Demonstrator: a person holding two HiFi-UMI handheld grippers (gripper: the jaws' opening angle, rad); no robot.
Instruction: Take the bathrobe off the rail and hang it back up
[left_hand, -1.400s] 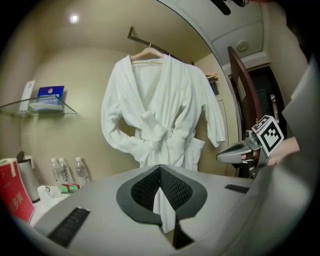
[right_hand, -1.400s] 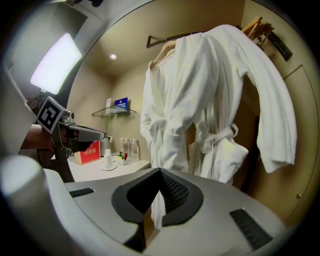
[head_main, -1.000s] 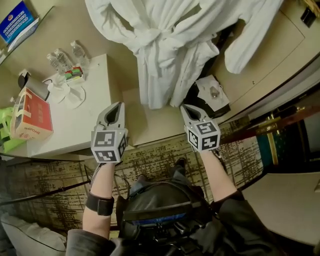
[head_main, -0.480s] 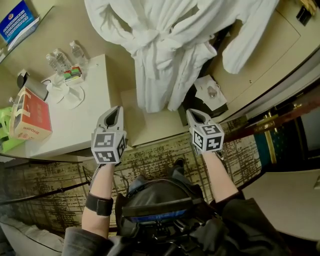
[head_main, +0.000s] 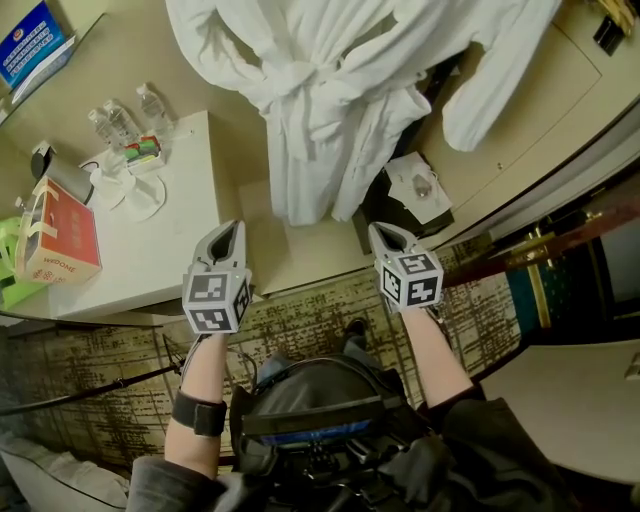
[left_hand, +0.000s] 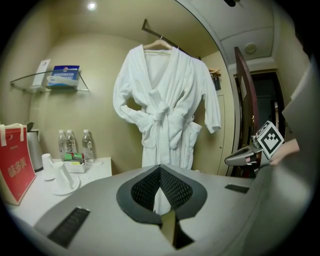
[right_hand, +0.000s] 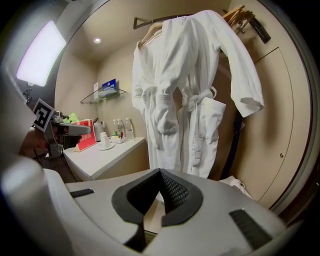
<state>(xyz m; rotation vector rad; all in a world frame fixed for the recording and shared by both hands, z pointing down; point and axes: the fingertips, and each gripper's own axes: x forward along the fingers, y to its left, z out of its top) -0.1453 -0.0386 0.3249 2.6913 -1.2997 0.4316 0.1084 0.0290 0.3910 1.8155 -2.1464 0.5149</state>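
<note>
The white bathrobe (head_main: 320, 100) hangs on the rail (left_hand: 152, 31) at twelve o'clock in the head view; the left tool (head_main: 232, 230) at its seven and the right tool (head_main: 386, 232) at its five, both well apart from it, have jaws pressed together on nothing.

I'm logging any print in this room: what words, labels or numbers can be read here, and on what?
Red bag: perhaps "WEDONE" in white, but blurred, so not certain.
Blue box: white print, too small to read.
Water bottles: labels too small to read.
</note>
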